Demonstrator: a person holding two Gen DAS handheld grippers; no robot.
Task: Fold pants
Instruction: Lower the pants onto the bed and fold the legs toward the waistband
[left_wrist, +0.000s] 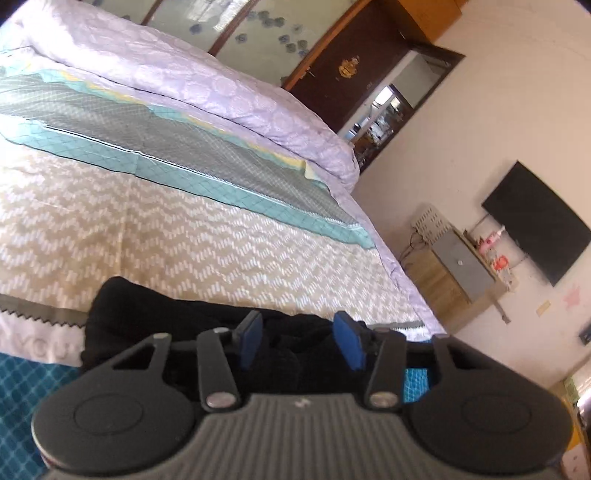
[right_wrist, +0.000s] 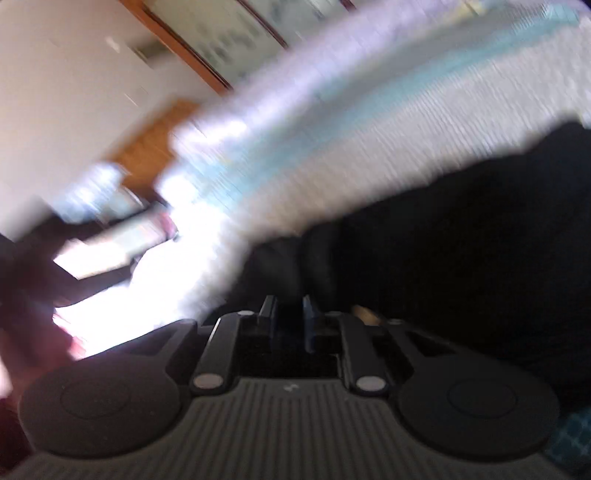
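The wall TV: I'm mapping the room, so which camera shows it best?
The left wrist view: the TV hangs sharp on the wall beyond the bed. The right wrist view is motion-blurred and shows no TV.

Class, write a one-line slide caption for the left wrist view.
Open left claw poised over black pants on a chevron-patterned bed.

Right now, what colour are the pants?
Black pants, clearest in the left wrist view, on the bed.

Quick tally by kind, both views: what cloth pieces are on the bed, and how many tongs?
Black pants: 1
Lilac quilt: 1
Patterned bedspread: 1
Tongs: 2, left open, right nearly shut; blur hides any grip
Total: 5
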